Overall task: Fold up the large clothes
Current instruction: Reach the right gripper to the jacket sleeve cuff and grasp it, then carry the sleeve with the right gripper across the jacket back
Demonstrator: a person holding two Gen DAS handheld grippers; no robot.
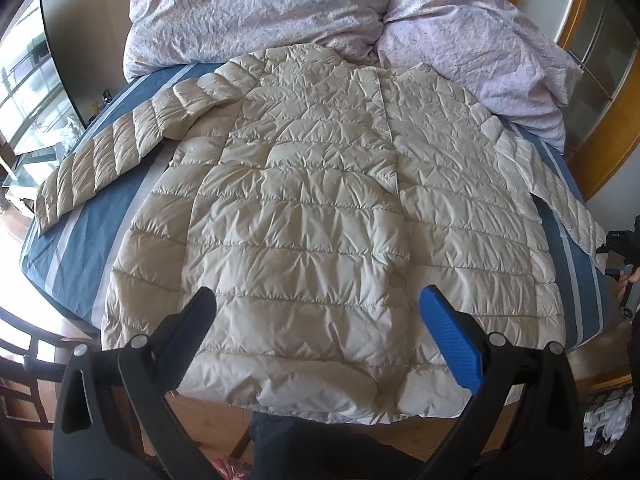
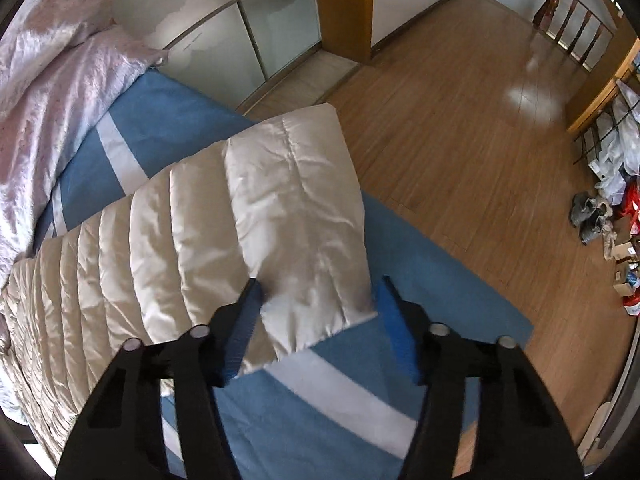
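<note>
We see the puffer jacket spread flat across the bed, both sleeves out, nothing folded yet; all folds remain. Left gripper hovers wide open above the hem, nothing between its fingers. Right gripper straddles the right sleeve cuff, jaws half open, pads not clearly pinching yet.

Cream quilted jacket lies on a blue sheet with pale stripes; the duvet is lilac, the floor brown wood.
</note>
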